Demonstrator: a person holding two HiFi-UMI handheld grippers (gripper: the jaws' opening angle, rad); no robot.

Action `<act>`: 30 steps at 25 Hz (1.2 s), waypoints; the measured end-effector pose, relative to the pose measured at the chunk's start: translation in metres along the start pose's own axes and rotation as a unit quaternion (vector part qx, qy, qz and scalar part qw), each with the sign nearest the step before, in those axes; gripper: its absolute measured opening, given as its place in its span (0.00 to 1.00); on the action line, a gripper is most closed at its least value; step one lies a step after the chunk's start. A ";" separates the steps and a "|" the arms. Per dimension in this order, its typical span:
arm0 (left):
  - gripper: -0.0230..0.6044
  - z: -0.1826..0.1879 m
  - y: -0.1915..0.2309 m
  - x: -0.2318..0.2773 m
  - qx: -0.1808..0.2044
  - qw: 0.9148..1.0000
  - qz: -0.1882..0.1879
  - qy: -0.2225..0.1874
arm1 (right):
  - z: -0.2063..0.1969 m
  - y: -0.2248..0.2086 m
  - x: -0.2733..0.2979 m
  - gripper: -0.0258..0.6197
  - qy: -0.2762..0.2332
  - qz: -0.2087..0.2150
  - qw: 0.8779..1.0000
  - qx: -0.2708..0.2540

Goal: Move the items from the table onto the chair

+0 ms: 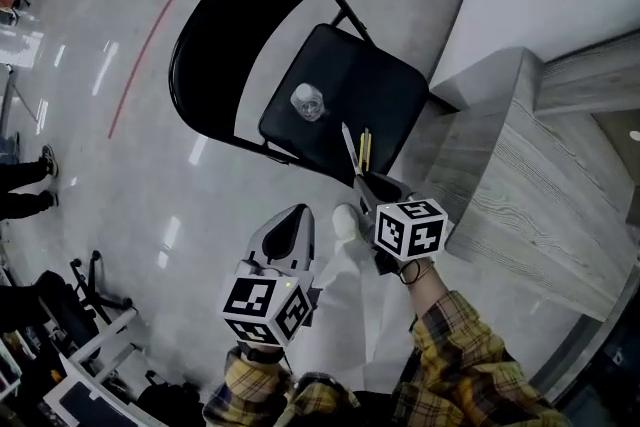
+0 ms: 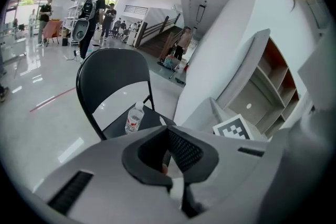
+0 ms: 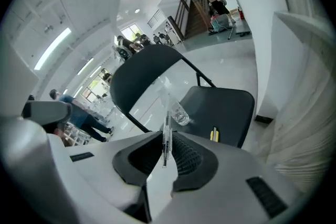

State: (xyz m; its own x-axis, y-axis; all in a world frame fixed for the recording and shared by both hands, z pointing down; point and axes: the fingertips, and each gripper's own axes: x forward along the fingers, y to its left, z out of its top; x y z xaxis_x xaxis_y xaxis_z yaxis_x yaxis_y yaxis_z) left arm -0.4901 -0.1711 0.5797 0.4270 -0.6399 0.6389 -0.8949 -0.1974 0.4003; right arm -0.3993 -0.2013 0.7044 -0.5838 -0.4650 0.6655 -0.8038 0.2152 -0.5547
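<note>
Setting: Glossy pale floor [image 1: 150,175] is filling the left of the head view, with a black folding chair [image 1: 385,85] standing at upper centre and a grey wood-grain surface [image 1: 520,175] running down the right side.
On the seat: a clear plastic bottle [image 1: 308,102] is standing upright toward the seat's left. A yellow tool [image 1: 366,148] is lying near the front edge, its length running up and down the frame.
Right claw [image 1: 368,187]: it is hovering at the seat's front edge, just below frame centre, its jaws partly closed and pinching a slim pen [image 3: 166,136] by its near end.
Pen's lie: its long axis is pointing out along the jaws, up-frame toward the seat, with the free end reaching over the front edge just left of the yellow tool.
Left claw [image 1: 295,215]: it is hanging lower left of its partner, over bare floor, jaws pressed fully together on nothing.
Nearer hand: the right claw is sitting closer to the chair, while the left is lying short of it.
Likely step: the pen is probably being brought in for laying down. The bare seat between bottle and tool looks the natural spot, and setting the pen flat before release would be guarding against a roll.
Background: people are standing far off across the hall in both gripper views.
</note>
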 end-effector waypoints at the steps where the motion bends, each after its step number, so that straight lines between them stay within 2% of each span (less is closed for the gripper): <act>1: 0.04 -0.006 0.007 0.004 -0.005 1.000 0.002 0.004 | -0.006 -0.009 0.015 0.14 0.006 -0.011 1.000 0.005; 5: 0.04 -0.043 0.038 0.010 -0.040 0.999 0.022 0.023 | -0.036 -0.046 0.069 0.14 0.036 -0.047 0.998 0.013; 8: 0.04 -0.083 0.056 0.003 -0.064 0.996 0.039 0.057 | -0.059 -0.071 0.097 0.14 0.055 -0.072 0.996 0.023; 13: 0.04 -0.124 0.083 0.008 -0.082 0.990 0.058 0.094 | -0.071 -0.116 0.144 0.14 0.073 -0.116 0.990 0.011; 20: 0.04 -0.124 0.104 0.026 -0.078 0.990 0.062 0.096 | -0.088 -0.141 0.176 0.14 0.098 -0.147 0.984 0.000; 30: 0.04 -0.116 0.096 0.022 -0.060 0.993 0.055 0.091 | -0.080 -0.127 0.157 0.15 0.080 -0.137 0.987 0.008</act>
State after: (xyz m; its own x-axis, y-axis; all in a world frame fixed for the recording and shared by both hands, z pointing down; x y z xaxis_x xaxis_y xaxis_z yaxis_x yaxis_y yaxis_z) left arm -0.5510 -0.1181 0.7083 0.3540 -0.5056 0.7868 -0.9200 -0.0370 0.3901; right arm -0.3980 -0.2326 0.9195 -0.3574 -0.3624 0.8608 -0.9324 0.0855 -0.3511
